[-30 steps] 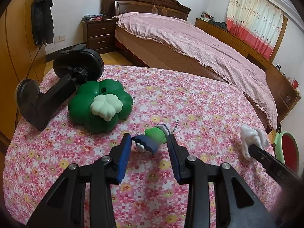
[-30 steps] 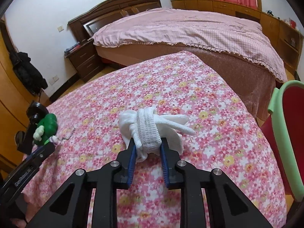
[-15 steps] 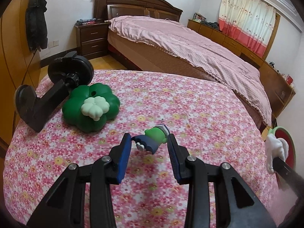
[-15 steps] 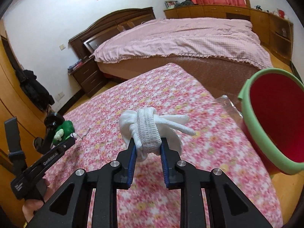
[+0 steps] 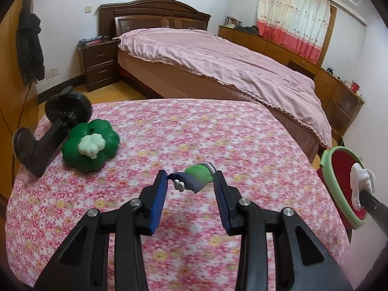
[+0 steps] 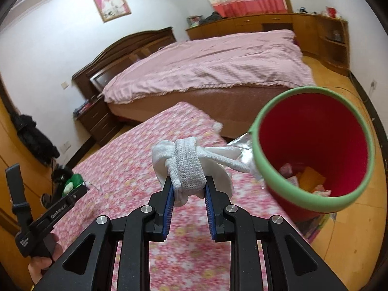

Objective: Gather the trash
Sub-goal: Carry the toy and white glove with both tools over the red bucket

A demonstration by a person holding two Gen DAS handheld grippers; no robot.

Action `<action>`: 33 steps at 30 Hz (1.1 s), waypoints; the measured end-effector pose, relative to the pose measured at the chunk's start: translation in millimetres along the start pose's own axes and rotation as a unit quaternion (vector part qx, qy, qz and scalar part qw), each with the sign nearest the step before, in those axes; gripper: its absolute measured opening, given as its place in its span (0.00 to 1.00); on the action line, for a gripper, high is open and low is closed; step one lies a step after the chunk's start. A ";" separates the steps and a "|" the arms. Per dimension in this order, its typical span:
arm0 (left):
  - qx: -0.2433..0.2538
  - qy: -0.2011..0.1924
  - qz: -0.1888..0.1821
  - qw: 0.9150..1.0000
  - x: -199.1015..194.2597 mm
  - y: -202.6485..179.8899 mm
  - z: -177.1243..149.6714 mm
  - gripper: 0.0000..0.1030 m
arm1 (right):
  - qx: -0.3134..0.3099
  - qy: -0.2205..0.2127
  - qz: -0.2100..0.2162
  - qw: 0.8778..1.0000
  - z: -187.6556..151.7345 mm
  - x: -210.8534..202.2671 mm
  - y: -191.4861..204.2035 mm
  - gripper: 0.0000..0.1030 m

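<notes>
My left gripper (image 5: 191,181) is shut on a small green and blue toy figure (image 5: 197,177), held a little above the flowered tablecloth (image 5: 218,131). My right gripper (image 6: 188,186) is shut on a rolled white glove (image 6: 186,167), held in the air just left of the red bin's green rim (image 6: 271,177). Several scraps lie at the bottom of the bin. In the left wrist view the glove (image 5: 361,181) hangs in front of the red bin (image 5: 327,169), off the table's right edge.
A green clover-shaped toy (image 5: 91,145) and a black clamp stand (image 5: 46,133) sit at the table's far left. Beyond the table is a pink bed (image 5: 230,68). The bin stands on the wooden floor (image 6: 351,230). A hand (image 6: 40,270) holds the left gripper's handle.
Both grippers have moved right and upward with their loads. The glove went from over the table to beside the bin's rim; the bin fills much more of the right wrist view.
</notes>
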State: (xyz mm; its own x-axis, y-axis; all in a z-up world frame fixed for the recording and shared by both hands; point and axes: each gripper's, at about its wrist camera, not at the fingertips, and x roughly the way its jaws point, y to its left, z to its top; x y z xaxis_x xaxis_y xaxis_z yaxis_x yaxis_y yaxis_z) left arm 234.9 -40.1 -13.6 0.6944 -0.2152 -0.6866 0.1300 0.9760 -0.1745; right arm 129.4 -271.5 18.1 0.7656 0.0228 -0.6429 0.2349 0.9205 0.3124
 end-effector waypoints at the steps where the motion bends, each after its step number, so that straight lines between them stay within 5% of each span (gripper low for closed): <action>1: 0.004 0.002 -0.003 1.000 -1.2 -5.3 0.5 0.38 | 0.003 -0.004 -0.003 1.000 0.5 -4.0 -4.8 0.23; 16: 0.093 0.002 -0.056 0.994 -14.4 -109.5 0.9 0.38 | 0.068 -0.040 -0.042 0.996 3.2 -37.4 -78.9 0.23; 33: 0.172 0.039 -0.187 0.966 13.6 -236.1 -12.6 0.38 | 0.138 -0.057 -0.070 0.986 -1.3 -43.9 -150.3 0.23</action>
State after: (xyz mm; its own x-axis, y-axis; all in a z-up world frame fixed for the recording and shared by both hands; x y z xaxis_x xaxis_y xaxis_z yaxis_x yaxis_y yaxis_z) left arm 204.8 -273.9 9.3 0.4988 -0.5441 -0.6746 0.5983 0.7793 -0.1862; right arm 59.7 -410.3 -1.5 0.7725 -0.1555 -0.6157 0.4850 0.7704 0.4139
